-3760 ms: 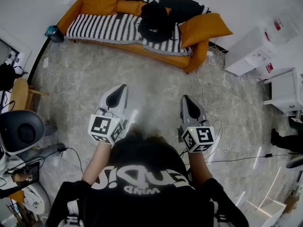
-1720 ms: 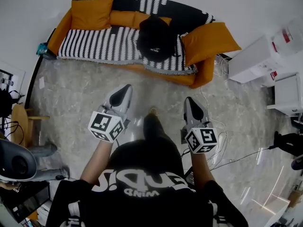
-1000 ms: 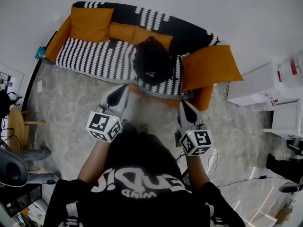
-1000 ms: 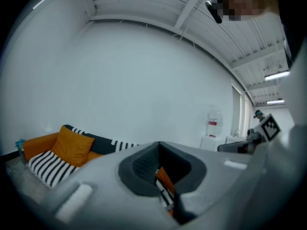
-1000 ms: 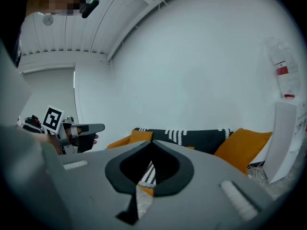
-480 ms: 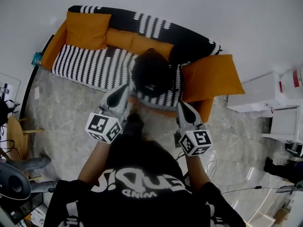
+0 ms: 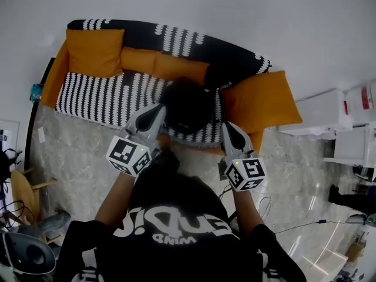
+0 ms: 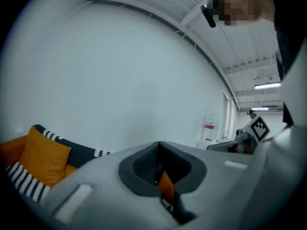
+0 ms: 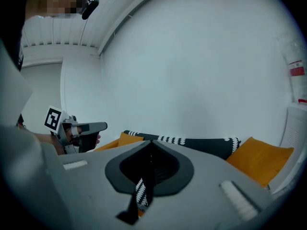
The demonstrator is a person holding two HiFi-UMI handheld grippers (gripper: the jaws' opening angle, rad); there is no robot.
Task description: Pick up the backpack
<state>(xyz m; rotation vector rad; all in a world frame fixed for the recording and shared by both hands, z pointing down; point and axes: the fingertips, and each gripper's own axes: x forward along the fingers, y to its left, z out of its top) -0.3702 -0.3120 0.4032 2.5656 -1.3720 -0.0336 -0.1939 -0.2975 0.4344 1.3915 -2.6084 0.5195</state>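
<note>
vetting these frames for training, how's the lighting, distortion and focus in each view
Head view: strong fisheye bends the sofa; the black backpack shows little detail; glare streaks the floor at lower right. Left gripper view: dark round vignette, its own jaws close and soft, ceiling lamp blown out. Right gripper view: same vignette, jaws blurred, wall evenly lit.

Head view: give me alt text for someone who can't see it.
Seen from above, a person in a black shirt aims the left tool and the right tool, both shut and empty, toward a black backpack on an orange sofa with a striped cover.
</note>
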